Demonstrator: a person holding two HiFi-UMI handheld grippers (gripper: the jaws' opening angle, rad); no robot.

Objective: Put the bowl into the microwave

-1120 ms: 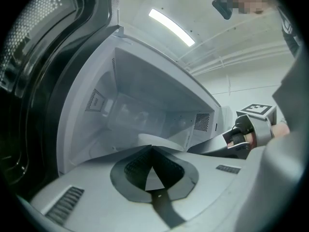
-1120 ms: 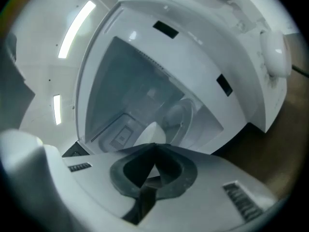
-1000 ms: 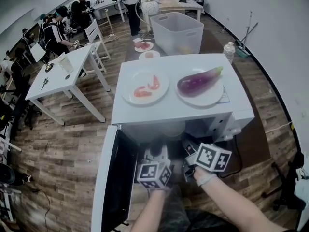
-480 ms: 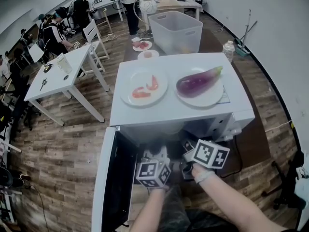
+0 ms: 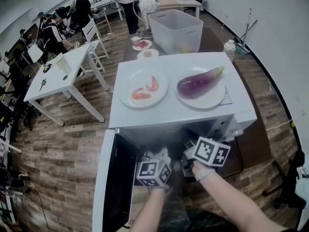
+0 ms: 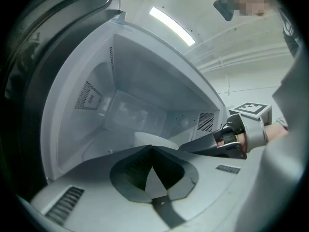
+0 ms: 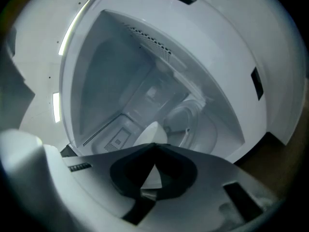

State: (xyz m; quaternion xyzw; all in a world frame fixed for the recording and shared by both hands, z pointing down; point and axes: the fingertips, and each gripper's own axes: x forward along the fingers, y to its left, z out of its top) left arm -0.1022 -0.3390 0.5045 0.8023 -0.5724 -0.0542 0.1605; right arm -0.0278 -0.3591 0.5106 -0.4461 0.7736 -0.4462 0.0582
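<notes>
The white microwave [image 5: 178, 114] stands with its door [image 5: 113, 178] swung open to the left. Both grippers reach into its mouth side by side. The white bowl [image 6: 146, 139] sits low inside the cavity, right at the tips of my left gripper [image 6: 153, 147], whose jaws are shut on its near rim. In the right gripper view the bowl [image 7: 150, 131] rises straight from my right gripper [image 7: 154, 145], also shut on its rim. From the left gripper view, the right gripper's fingers [image 6: 207, 141] come in from the right. In the head view the left gripper [image 5: 157, 154] and right gripper [image 5: 186, 154] hide the bowl.
On the microwave's top lie a plate [image 5: 126, 94] of red food pieces and a plate [image 5: 208, 100] with an eggplant [image 5: 199, 82]. Behind stand a white tub [image 5: 176, 30], a bottle [image 5: 229, 50] and a white table [image 5: 63, 71]; people sit at the far left.
</notes>
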